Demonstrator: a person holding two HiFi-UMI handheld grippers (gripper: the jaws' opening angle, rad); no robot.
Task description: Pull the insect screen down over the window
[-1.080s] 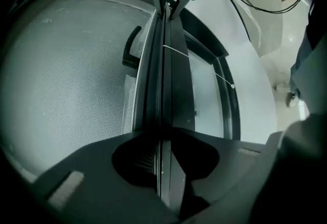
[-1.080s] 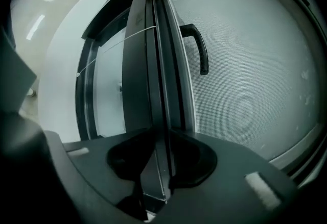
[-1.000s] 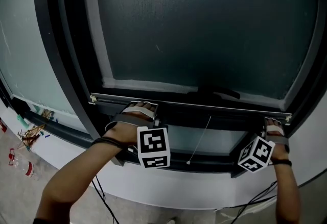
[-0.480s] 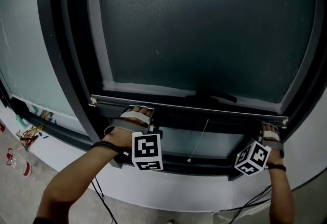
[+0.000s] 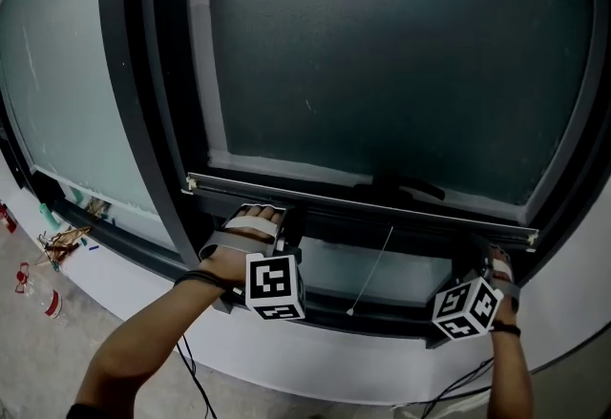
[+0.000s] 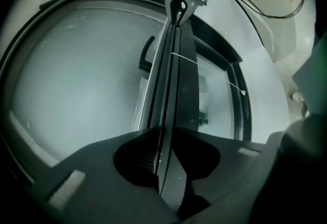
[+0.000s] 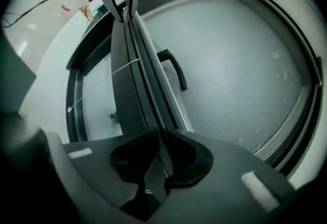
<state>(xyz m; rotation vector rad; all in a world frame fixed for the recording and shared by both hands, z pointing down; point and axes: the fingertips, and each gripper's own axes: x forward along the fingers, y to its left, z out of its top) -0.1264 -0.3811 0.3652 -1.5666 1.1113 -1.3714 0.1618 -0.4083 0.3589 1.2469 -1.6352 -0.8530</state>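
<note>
Grey-green glass of a dark-framed window (image 5: 143, 121) fills the background, with a pale wall below it. The left gripper (image 6: 164, 128) has its jaws nearly together, clamped on the thin bottom bar (image 5: 363, 209) of the insect screen (image 5: 382, 54). They have just been opening a little, with the bar between them. The right gripper (image 7: 163, 130) also pinches this bar. Its jaws have just been closing, and the bar runs through the narrow gap between them.

The left gripper holds the bar near its left end and the right gripper holds it at the right end, beside the window's right edge. The screen covers most of the window. Its bar lies a little above the bottom edge of the frame, with a strip of uncovered glass under it. A white cord (image 5: 372, 269) hangs from the bar across this strip. A dark handle (image 5: 401, 186) sits near the middle of the bar.

Each gripper carries a marker cube (image 5: 275, 285) with black and white squares, and I cannot read any words on them.

Compared with one second ago, the bar keeps about the same gap above the bottom edge, and both grippers remain at the same ends.
</note>
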